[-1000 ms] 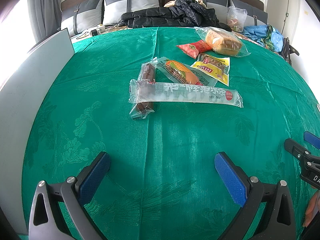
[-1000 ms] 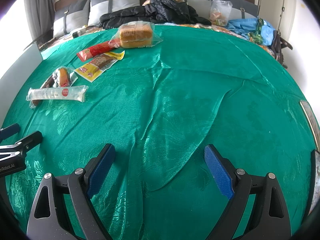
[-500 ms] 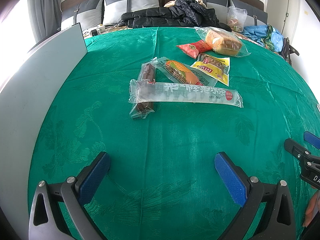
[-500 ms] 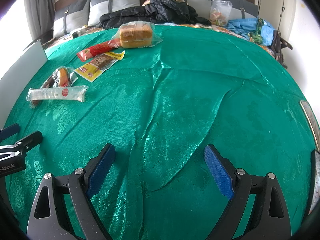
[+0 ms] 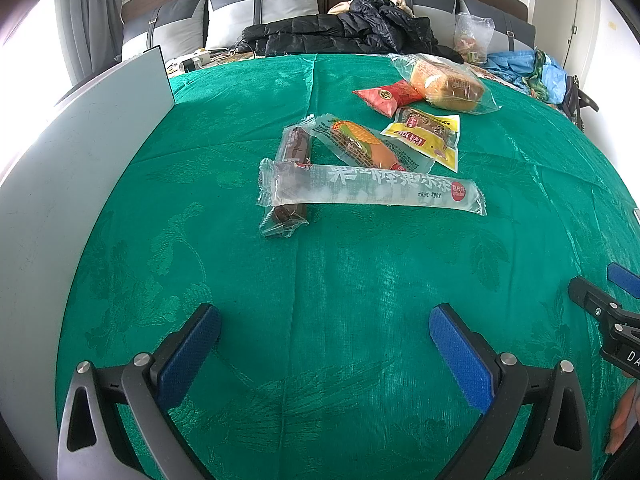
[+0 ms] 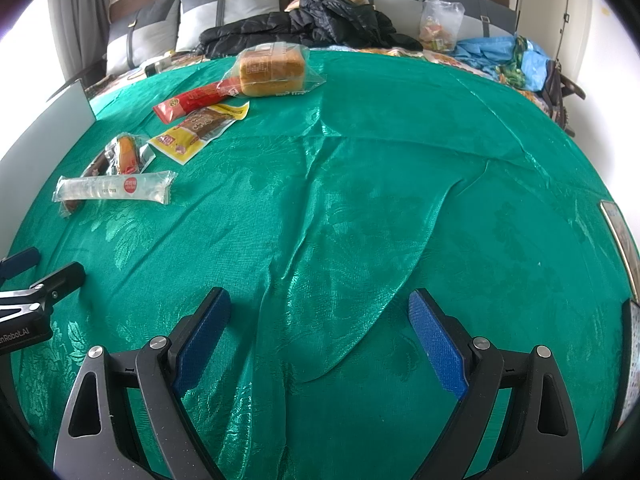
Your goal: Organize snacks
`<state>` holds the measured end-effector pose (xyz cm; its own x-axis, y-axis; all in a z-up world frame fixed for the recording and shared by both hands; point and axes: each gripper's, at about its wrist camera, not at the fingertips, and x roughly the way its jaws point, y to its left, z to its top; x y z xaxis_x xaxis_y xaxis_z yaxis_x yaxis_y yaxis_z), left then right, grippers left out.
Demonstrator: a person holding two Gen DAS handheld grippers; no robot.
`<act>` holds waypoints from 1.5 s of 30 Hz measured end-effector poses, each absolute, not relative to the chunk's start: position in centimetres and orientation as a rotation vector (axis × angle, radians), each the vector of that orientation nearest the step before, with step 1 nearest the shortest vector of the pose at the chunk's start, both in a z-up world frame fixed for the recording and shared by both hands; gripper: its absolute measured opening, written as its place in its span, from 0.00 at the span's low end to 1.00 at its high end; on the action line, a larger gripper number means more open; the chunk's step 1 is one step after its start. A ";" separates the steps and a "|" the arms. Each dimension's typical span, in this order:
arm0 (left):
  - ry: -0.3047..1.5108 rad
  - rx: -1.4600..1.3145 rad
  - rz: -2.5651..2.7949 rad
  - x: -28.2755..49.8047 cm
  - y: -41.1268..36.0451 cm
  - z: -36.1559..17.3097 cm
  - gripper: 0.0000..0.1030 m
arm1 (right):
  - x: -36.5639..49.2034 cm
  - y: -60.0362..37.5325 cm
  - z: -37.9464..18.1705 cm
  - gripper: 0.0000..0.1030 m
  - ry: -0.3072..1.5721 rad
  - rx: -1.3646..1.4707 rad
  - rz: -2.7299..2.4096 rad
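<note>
Several snacks lie on a green cloth. A long clear packet rests across a dark sausage stick. Behind them are a corn sausage pack, a yellow packet, a red packet and bagged bread. My left gripper stands open and holds nothing, well short of the snacks. My right gripper is open too, over bare wrinkled cloth, with the clear packet and bread far to its left.
A grey-white panel stands along the left edge of the cloth. A black jacket, pillows, a clear bag and blue fabric lie at the back. The cloth has raised folds ahead of the right gripper.
The grey-white panel has come further forward along the cloth's left edge in both views. Both grippers and the snacks have stayed put.
</note>
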<state>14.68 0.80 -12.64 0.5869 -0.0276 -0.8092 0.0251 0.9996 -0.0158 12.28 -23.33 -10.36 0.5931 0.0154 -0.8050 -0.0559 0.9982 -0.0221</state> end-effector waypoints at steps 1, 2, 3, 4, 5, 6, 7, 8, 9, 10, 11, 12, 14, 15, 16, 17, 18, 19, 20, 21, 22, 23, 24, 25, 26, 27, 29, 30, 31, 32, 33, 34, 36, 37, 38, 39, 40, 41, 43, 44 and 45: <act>0.943 -0.003 -0.031 14.7 0.8 -12.6 1.00 | 12.3 -23.3 -10.4 0.89 0.935 -0.047 0.041; 0.943 -0.003 -0.031 14.7 0.8 -12.6 1.00 | 12.3 -23.3 -10.4 0.89 0.935 -0.047 0.041; 0.943 -0.003 -0.031 14.7 0.8 -12.6 1.00 | 12.3 -23.3 -10.4 0.89 0.935 -0.047 0.041; 0.943 -0.003 -0.031 14.7 0.8 -12.6 1.00 | 12.3 -23.3 -10.4 0.89 0.935 -0.047 0.041; 0.943 -0.003 -0.031 14.7 0.8 -12.6 1.00 | 12.3 -23.3 -10.4 0.89 0.935 -0.046 0.042; 0.943 -0.003 -0.031 14.7 0.8 -12.6 1.00 | 12.3 -23.3 -10.4 0.89 0.935 -0.046 0.042; 0.943 -0.003 -0.031 14.7 0.8 -12.6 1.00 | 12.3 -23.3 -10.4 0.89 0.935 -0.046 0.041; 0.943 -0.003 -0.031 14.7 0.8 -12.6 1.00 | 12.3 -23.3 -10.4 0.89 0.935 -0.046 0.042; 0.943 -0.003 -0.031 14.7 0.8 -12.6 1.00 | 12.3 -23.3 -10.4 0.89 0.935 -0.046 0.042; 0.943 -0.003 -0.031 14.7 0.8 -12.6 1.00 | 12.3 -23.4 -10.4 0.89 0.935 -0.046 0.042; 0.943 -0.003 -0.031 14.7 0.8 -12.7 1.00 | 12.3 -23.3 -10.4 0.89 0.935 -0.046 0.041; 0.943 -0.003 -0.031 14.7 0.8 -12.7 1.00 | 12.3 -23.3 -10.4 0.89 0.935 -0.046 0.041; 0.942 -0.003 -0.030 14.7 0.8 -12.7 1.00 | 12.3 -23.3 -10.4 0.89 0.935 -0.046 0.042; 0.942 -0.003 -0.030 14.7 0.8 -12.7 1.00 | 12.3 -23.3 -10.4 0.89 0.935 -0.046 0.041; 0.942 -0.003 -0.030 14.7 0.8 -12.7 1.00 | 12.3 -23.4 -10.4 0.89 0.935 -0.046 0.041; 0.942 -0.003 -0.030 14.7 0.8 -12.7 1.00 | 12.3 -23.3 -10.4 0.89 0.936 -0.046 0.041; 0.942 -0.003 -0.030 14.7 0.8 -12.7 1.00 | 12.3 -23.3 -10.4 0.89 0.936 -0.046 0.041; 0.942 -0.003 -0.030 14.7 0.8 -12.7 1.00 | 12.3 -23.3 -10.4 0.89 0.936 -0.046 0.041; 0.942 -0.003 -0.030 14.7 0.8 -12.7 1.00 | 12.3 -23.3 -10.4 0.89 0.936 -0.046 0.041; 0.942 -0.003 -0.030 14.7 0.8 -12.7 1.00 | 12.3 -23.3 -10.4 0.89 0.936 -0.046 0.041; 0.942 -0.003 -0.030 14.7 0.8 -12.7 1.00 | 12.3 -23.3 -10.4 0.89 0.936 -0.046 0.041; 0.942 -0.003 -0.030 14.7 0.8 -12.7 1.00 | 12.3 -23.3 -10.4 0.89 0.936 -0.046 0.041; 0.942 -0.003 -0.030 14.7 0.8 -12.7 1.00 | 12.3 -23.3 -10.4 0.89 0.936 -0.046 0.041; 0.942 -0.003 -0.030 14.7 0.8 -12.7 1.00 | 12.3 -23.3 -10.4 0.89 0.936 -0.046 0.041; 0.942 -0.003 -0.030 14.7 0.8 -12.7 1.00 | 12.3 -23.3 -10.4 0.89 0.936 -0.046 0.041; 0.942 -0.003 -0.030 14.7 0.8 -12.7 1.00 | 12.3 -23.3 -10.4 0.89 0.936 -0.046 0.041; 0.942 -0.003 -0.030 14.7 0.8 -12.7 1.00 | 12.3 -23.3 -10.4 0.89 0.936 -0.046 0.041; 0.942 -0.003 -0.030 14.7 0.8 -12.7 1.00 | 12.3 -23.3 -10.4 0.89 0.936 -0.046 0.041; 0.942 -0.003 -0.030 14.7 0.8 -12.7 1.00 | 12.3 -23.3 -10.4 0.89 0.936 -0.046 0.041; 0.942 -0.003 -0.030 14.7 0.8 -12.7 1.00 | 12.3 -23.3 -10.4 0.89 0.936 -0.046 0.041; 0.942 -0.004 -0.030 14.7 0.8 -12.7 1.00 | 12.3 -23.3 -10.4 0.89 0.936 -0.046 0.041; 0.942 -0.004 -0.030 14.7 0.8 -12.7 1.00 | 12.3 -23.3 -10.4 0.89 0.936 -0.046 0.041; 0.945 0.000 -0.035 14.7 0.8 -12.7 1.00 | 12.3 -23.3 -10.4 0.89 0.936 -0.046 0.041; 0.954 0.007 -0.046 14.6 0.8 -12.6 1.00 | 12.3 -23.3 -10.4 0.89 0.936 -0.045 0.041; 0.983 0.022 -0.075 14.5 0.9 -12.5 1.00 | 12.3 -23.3 -10.4 0.89 0.936 -0.045 0.041; 1.014 0.033 -0.096 14.3 1.1 -12.4 1.00 | 12.3 -23.3 -10.4 0.89 0.936 -0.045 0.041; 1.034 0.038 -0.103 14.0 1.3 -12.4 1.00 | 12.3 -23.3 -10.4 0.89 0.936 -0.045 0.041; 1.049 0.036 -0.102 13.6 1.5 -12.3 1.00 | 12.3 -23.3 -10.4 0.89 0.936 -0.045 0.041; 1.029 -0.014 -0.108 12.9 2.7 -11.4 0.99 | 12.3 -23.3 -10.4 0.89 0.936 -0.045 0.041; 0.990 -0.044 -0.119 13.0 3.3 -10.5 0.99 | 12.3 -23.3 -10.4 0.89 0.936 -0.045 0.041; 0.959 -0.063 -0.118 13.3 3.7 -9.6 0.99 | 12.3 -23.3 -10.4 0.89 0.936 -0.045 0.041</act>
<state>13.29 3.71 -9.63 0.5684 -0.1282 -0.8127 0.0728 0.9917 -0.1056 12.27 -23.34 -10.36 0.5924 0.0156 -0.8055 -0.0548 0.9983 -0.0210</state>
